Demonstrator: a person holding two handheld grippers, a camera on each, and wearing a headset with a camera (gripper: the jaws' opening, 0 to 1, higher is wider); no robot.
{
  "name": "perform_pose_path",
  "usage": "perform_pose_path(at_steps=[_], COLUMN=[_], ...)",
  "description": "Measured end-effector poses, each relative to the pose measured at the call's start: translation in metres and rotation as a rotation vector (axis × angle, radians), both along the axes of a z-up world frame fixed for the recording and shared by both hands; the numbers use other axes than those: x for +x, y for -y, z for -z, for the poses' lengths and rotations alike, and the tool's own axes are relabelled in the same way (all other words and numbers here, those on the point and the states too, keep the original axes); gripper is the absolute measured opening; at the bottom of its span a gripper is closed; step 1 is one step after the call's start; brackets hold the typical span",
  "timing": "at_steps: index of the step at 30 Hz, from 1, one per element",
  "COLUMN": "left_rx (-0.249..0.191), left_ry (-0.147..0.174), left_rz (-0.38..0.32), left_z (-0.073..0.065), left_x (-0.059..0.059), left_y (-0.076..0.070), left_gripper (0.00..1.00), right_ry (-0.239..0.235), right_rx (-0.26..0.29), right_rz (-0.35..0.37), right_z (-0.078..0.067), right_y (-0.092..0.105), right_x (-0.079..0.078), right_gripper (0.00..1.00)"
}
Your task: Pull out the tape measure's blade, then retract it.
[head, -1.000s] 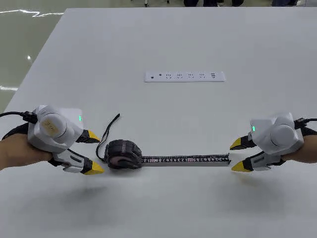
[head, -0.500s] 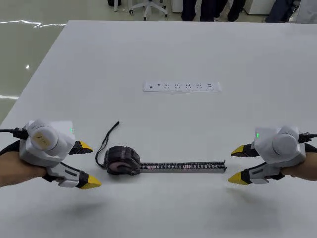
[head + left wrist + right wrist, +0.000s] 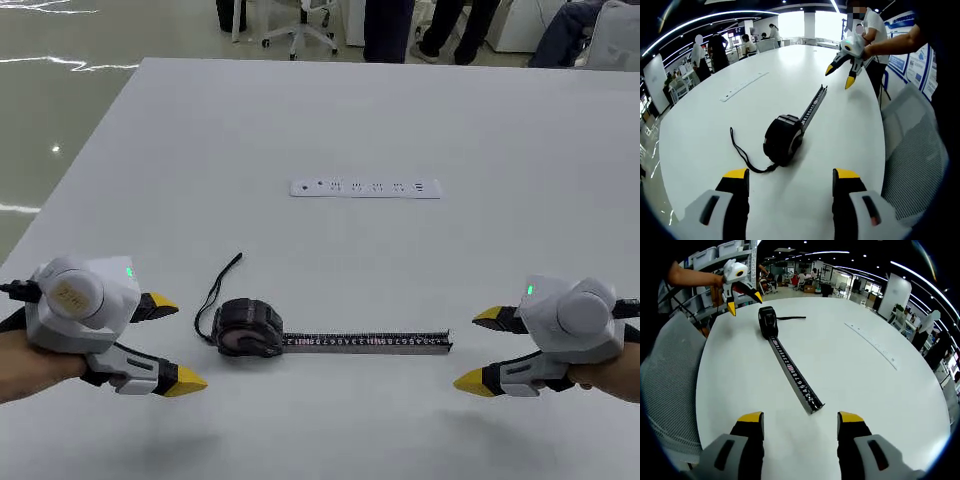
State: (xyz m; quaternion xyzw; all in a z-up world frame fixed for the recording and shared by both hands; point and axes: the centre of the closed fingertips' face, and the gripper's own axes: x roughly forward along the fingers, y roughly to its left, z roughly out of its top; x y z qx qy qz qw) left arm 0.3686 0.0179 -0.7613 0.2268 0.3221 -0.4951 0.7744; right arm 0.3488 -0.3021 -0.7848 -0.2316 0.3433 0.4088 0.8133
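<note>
Both my left claw (image 3: 183, 341) and right claw (image 3: 471, 350) hang open, empty. The tape measure (image 3: 246, 327) lies near the worktop's (image 3: 400, 120) near edge, blade (image 3: 365, 342) out flat. Next, I judge, retraction: pin it down, free the blade.

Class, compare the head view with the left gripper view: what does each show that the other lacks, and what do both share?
Head view's extra: the left gripper's white housing and the hand holding it. Left gripper view's extra: a grey mesh chair beside the table. Shared: the black tape measure with blade pulled out, its strap, the power strip, and the open right gripper.
</note>
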Motion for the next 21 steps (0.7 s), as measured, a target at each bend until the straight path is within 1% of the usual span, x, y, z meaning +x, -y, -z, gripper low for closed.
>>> perform_pose_path(at_steps=[2,6,9,16,19,21], left_rx=[-0.005,-0.014,-0.033,-0.047,-0.065,-0.070], left_ry=[0.005,0.012,0.018,0.027,0.024,0.024], left_rz=[-0.010,-0.033,-0.055,-0.093,-0.118,-0.128], left_z=[-0.001,-0.003,-0.007,-0.010,-0.011,-0.011], left_x=[-0.003,-0.006,-0.009,-0.019,-0.022,-0.024], left_y=[0.000,-0.001,-0.001,-0.001,0.000,0.000], left_gripper=[0.66,0.70,0.73,0.77,0.79,0.81], right_ry=[0.016,0.034,0.039,0.050,0.059,0.065], right_rx=[0.012,0.025,0.031,0.062,0.063,0.076], right_rz=[0.024,0.037,0.053,0.110,0.121,0.136], right_z=[-0.005,-0.010,-0.012,-0.017,-0.020,-0.023], right_y=[-0.001,-0.004,-0.006,-0.008,-0.009,-0.010], right_x=[0.000,-0.002,-0.005,-0.015,-0.020,-0.021], right_gripper=[0.62,0.64,0.68,0.73,0.75,0.76])
